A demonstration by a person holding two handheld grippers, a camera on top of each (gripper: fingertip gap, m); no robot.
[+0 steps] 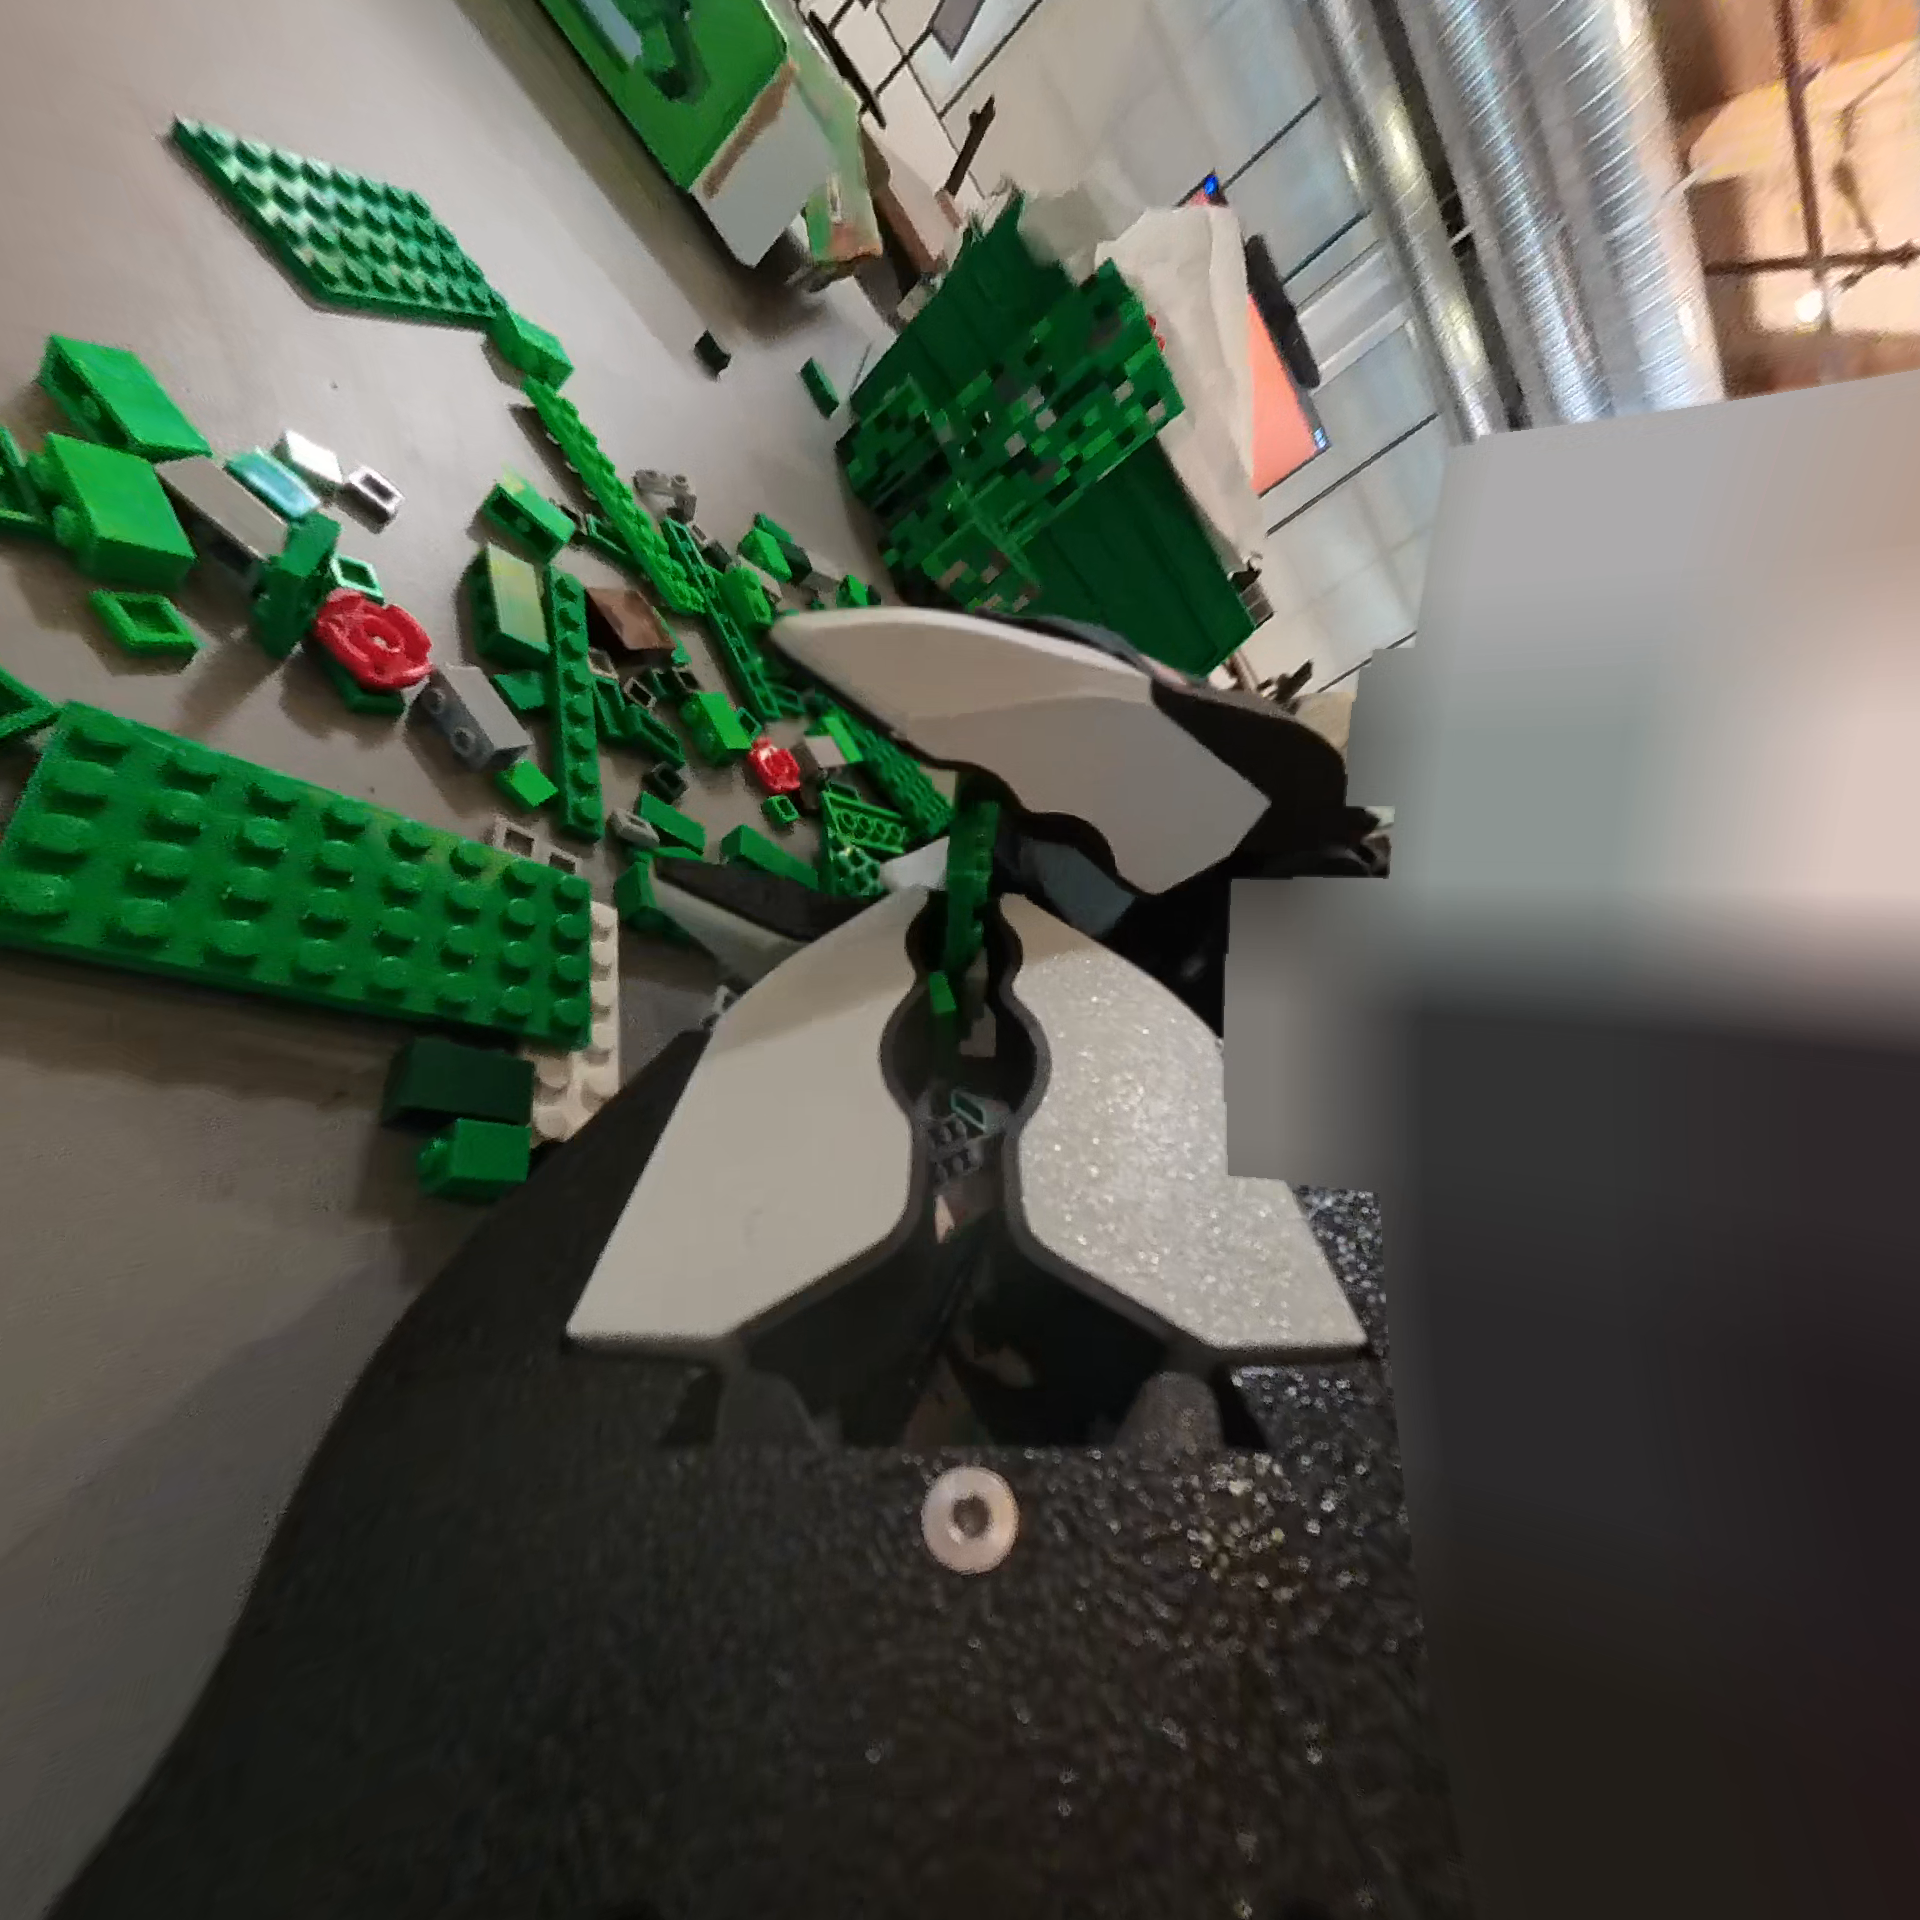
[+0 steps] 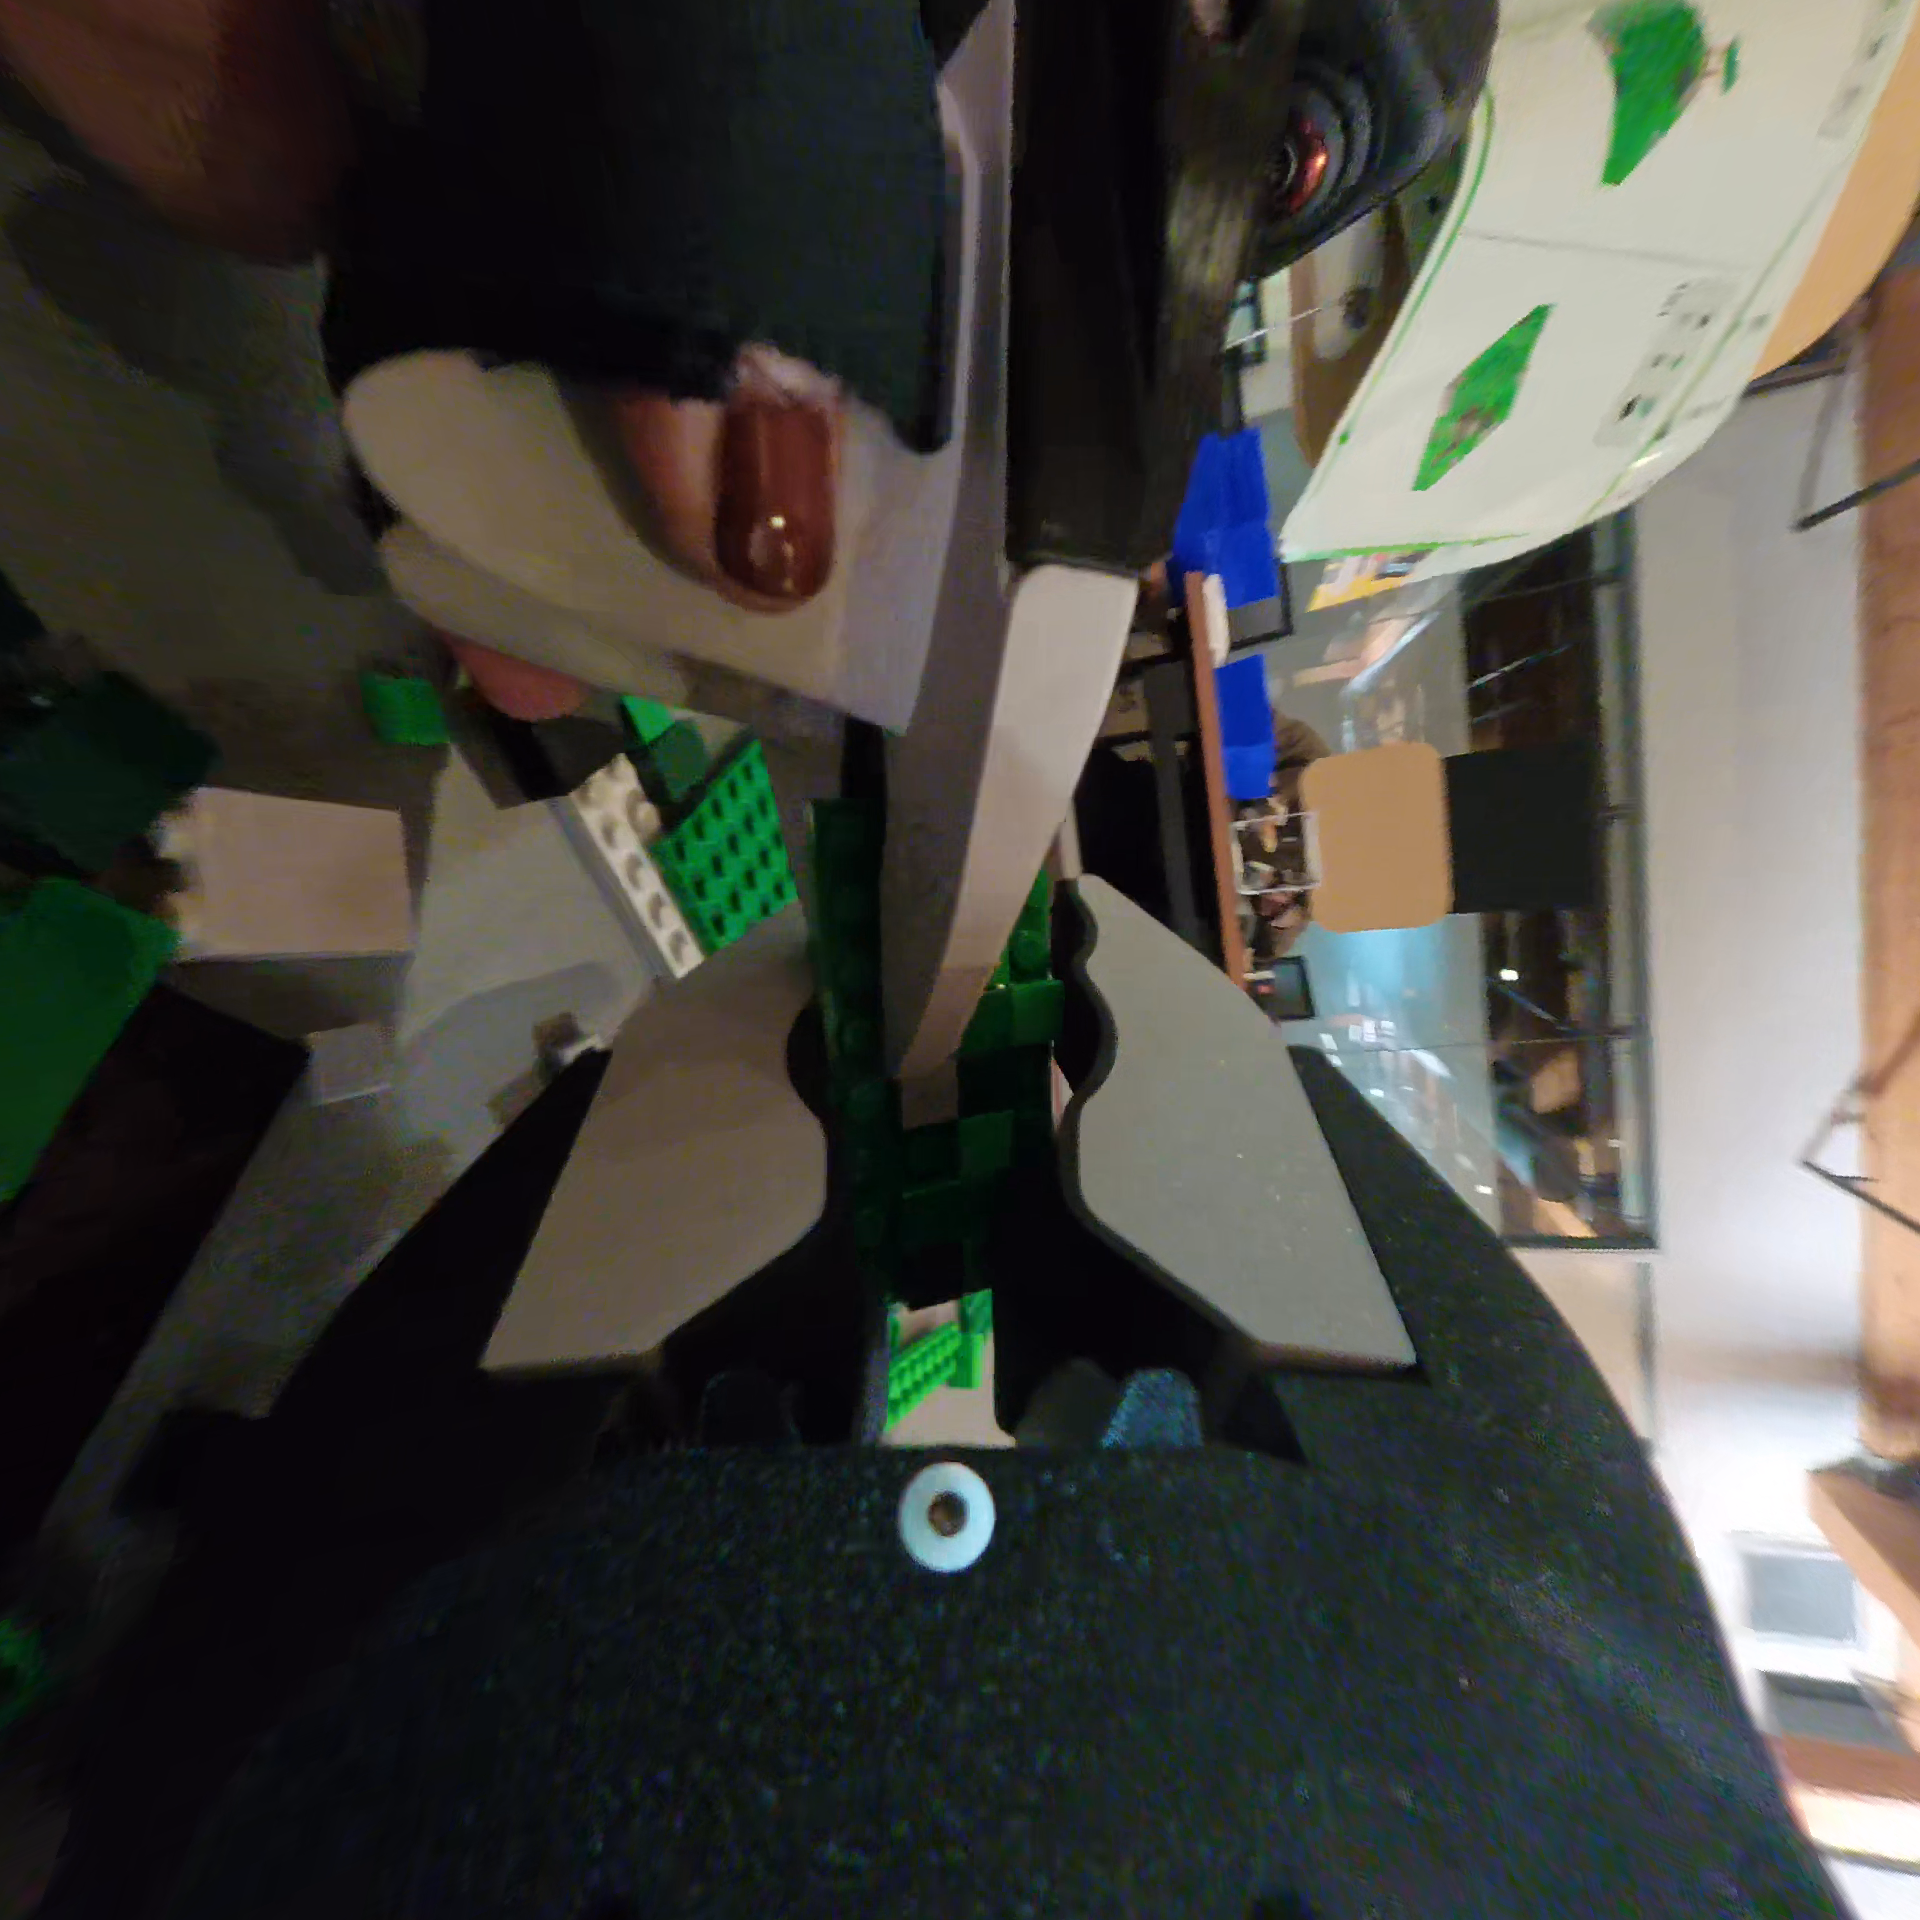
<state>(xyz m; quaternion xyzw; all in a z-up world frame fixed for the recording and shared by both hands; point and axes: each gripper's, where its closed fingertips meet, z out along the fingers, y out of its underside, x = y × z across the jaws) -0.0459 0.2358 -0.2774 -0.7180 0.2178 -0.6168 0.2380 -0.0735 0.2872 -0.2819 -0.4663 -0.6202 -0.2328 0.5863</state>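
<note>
My left tool (image 1: 961,935) and right tool (image 2: 940,1049) both pinch one green brick strip (image 1: 966,883) edge-on: light, stiff, likely snapping apart if twisted.

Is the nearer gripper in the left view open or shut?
Shut. The left gripper has its grey fingers pressed against a thin green brick strip standing between them.

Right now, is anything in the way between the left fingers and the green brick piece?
No, nothing visible. The fingers of the left gripper pinch the green brick piece, and the right gripper holds it too.
</note>
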